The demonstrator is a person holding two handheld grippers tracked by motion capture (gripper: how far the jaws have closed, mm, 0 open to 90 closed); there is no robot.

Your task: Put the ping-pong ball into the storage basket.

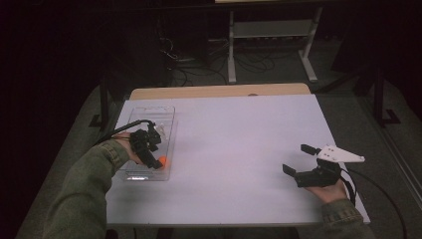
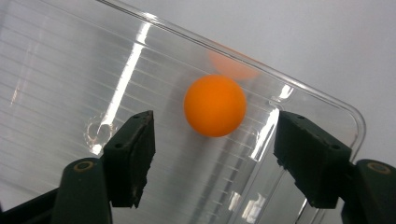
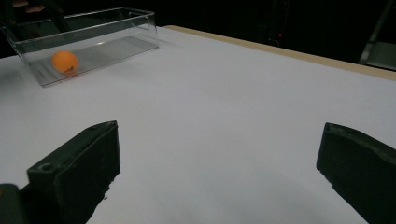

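An orange ball (image 2: pixel 215 105) lies in the near end of a clear plastic tray (image 2: pixel 56 74) at the table's left side. My left gripper (image 2: pixel 219 156) hangs just over the tray, pointing down at the ball, with its jaws apart on either side and not touching it. The high view has the ball (image 1: pixel 163 160) peeking out beside the left gripper (image 1: pixel 155 160) inside the tray (image 1: pixel 149 110). Low over the white table at the right, my right gripper (image 1: pixel 294 158) stands open with nothing in it. From the right gripper (image 3: pixel 219 158) view, ball (image 3: pixel 65 61) and tray (image 3: pixel 100 21) sit far off.
The white table (image 1: pixel 229 149) has a wooden strip (image 1: pixel 219 91) along its far edge. Behind it on the dark floor are cables (image 1: pixel 199 64) and a white metal stand (image 1: pixel 271 35). A cable (image 1: pixel 124 127) trails from the left gripper over the table's left edge.
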